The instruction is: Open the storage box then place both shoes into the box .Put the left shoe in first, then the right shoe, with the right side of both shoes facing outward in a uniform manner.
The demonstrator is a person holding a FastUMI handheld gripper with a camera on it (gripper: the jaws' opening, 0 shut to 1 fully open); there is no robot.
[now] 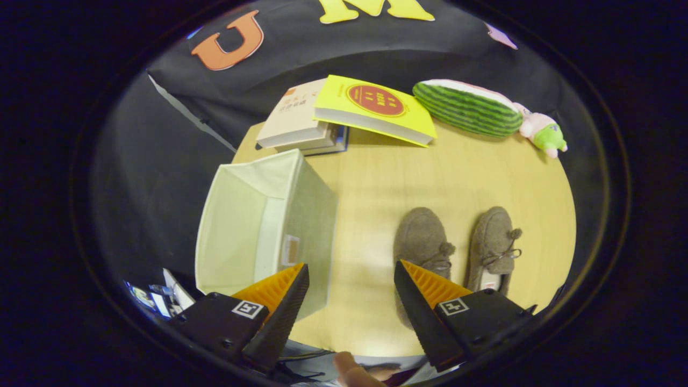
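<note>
A pale fabric storage box (301, 215) stands open on the wooden table (376, 183), beside and beyond my left finger, its inside showing bare cloth. Two brown fuzzy shoes lie side by side with toes pointing away from me: the left shoe (422, 236) just ahead of my right finger, which covers its heel, and the right shoe (492, 242) beyond it to the right. My gripper (352, 271) hovers above the table, open, with only bare tabletop between its fingers.
A stack of books (301, 121) with a yellow book (376, 107) on top lies at the table's far side. A watermelon plush (467, 107) and a small pink and green toy (543, 131) lie at the far right. A fingertip (352, 371) shows below the gripper.
</note>
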